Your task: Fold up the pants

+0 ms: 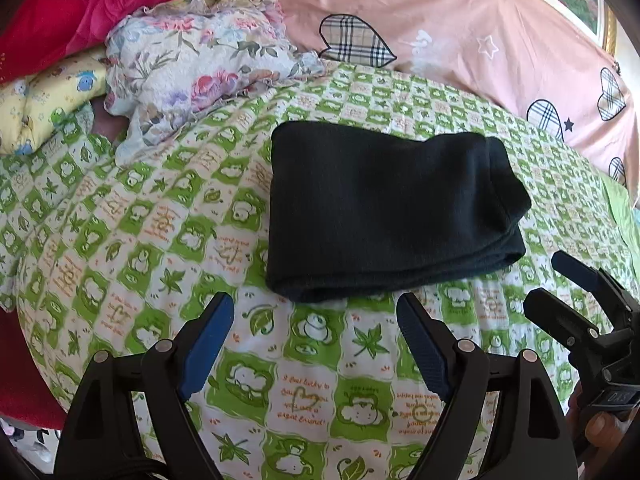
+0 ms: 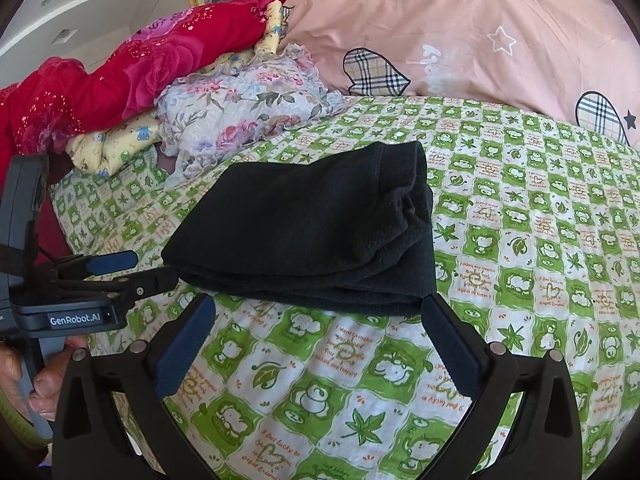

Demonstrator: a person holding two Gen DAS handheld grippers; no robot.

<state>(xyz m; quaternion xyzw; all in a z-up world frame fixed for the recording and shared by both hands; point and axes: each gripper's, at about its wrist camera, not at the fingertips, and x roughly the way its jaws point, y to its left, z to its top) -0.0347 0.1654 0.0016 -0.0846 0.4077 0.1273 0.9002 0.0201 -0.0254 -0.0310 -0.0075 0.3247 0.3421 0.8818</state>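
nearest the viewer, in the left wrist view, the left gripper is being held with its blue-padded jaws spread wide and nothing between them; only the patterned bedsheet is showing in the gap. in the right wrist view, the right gripper is likewise being held fully spread and empty, its right pad lying just beside the near edge of the cloth, though contact cannot be told. at the far left of that view a hand is being seen wrapped around the handle of the other tool.

just beyond both sets of jaws, the black pants are lying on the green and white bedsheet as a compact, layered rectangle, with stacked folds showing along the near edge. the folding is being judged as done or nearly so, and the wide, empty jaws are being read as a release, leaving the bundle undisturbed.

farther back, a floral cloth, a yellow printed cloth and a red blanket are being kept heaped at the left, well apart from the pants, so the working patch is being left free. a pink duvet with plaid hearts is filling the far side.
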